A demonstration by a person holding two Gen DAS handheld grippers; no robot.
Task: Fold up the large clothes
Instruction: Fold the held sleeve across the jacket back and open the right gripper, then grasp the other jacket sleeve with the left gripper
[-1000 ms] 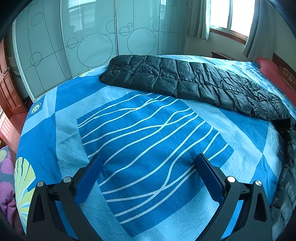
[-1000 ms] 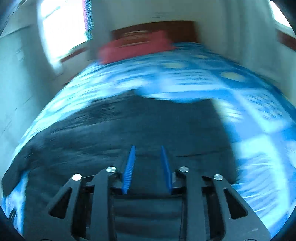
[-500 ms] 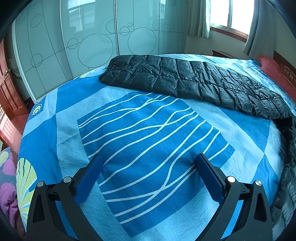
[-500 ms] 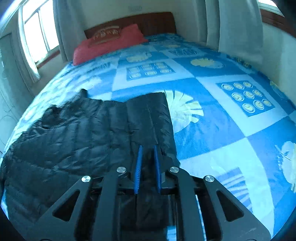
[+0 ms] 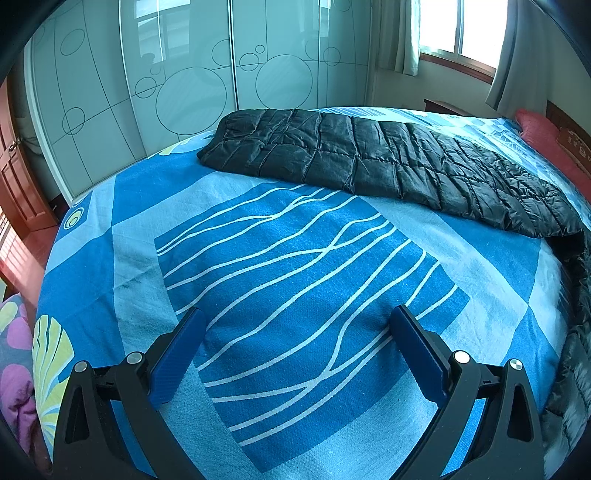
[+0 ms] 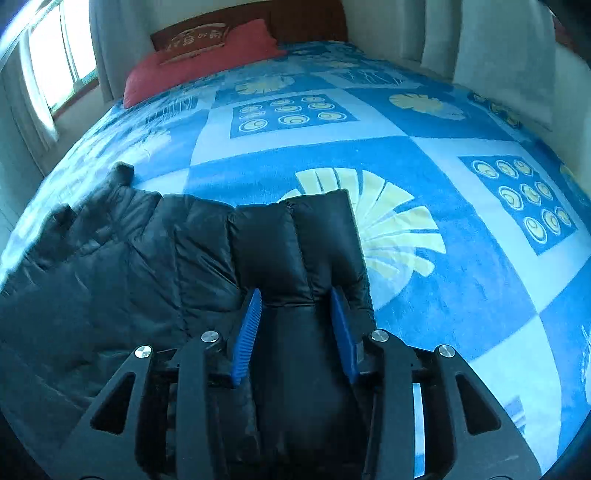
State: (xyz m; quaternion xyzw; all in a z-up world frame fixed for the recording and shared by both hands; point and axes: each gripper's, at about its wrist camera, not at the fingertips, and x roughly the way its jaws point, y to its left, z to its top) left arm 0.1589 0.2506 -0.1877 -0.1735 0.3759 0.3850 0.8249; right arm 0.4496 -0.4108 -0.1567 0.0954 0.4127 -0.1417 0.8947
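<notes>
A long black quilted down coat [image 5: 369,158] lies stretched across the far side of the blue patterned bed [image 5: 280,266]. My left gripper [image 5: 295,317] is open and empty, hovering over bare bedspread in front of the coat. In the right wrist view the coat's end [image 6: 295,236] lies flat on the bed [image 6: 461,266]. My right gripper [image 6: 295,299] stands partly open with the puffy coat fabric between its blue fingers [image 6: 249,325]; the pads sit at the fabric's sides without pinching it.
Frosted sliding wardrobe doors [image 5: 184,74] stand beyond the bed's far edge. A red pillow [image 6: 199,55] and wooden headboard [image 6: 295,18] are at the bed's head. Windows with curtains [image 5: 458,33] are on the wall. A floral cloth [image 5: 14,354] lies at the left edge.
My right gripper swung over the coat, lowered its end onto the bed and its jaws spread apart from the tight grip. The left gripper barely moved.
</notes>
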